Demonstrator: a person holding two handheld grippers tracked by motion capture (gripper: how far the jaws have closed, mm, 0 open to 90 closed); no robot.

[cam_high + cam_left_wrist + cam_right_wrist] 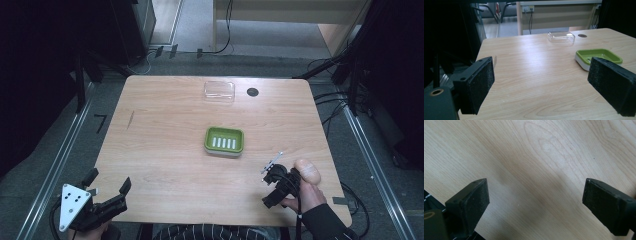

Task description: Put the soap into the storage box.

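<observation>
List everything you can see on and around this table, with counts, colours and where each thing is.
table: one, light wood, centre of the high view
soap dish: one, green on a white base, middle of the table
clear lid: one, transparent, far edge of the table
round hole: one, dark, just right of the clear lid
cables: several, black, on the floor beyond and right of the table
left hand-held gripper: one, black with a grey plate, near left corner, jaws open, holding nothing
right hand-held gripper: one, black, near right side, jaws open over bare wood
right hand: one, dark sleeve, near right edge
</observation>
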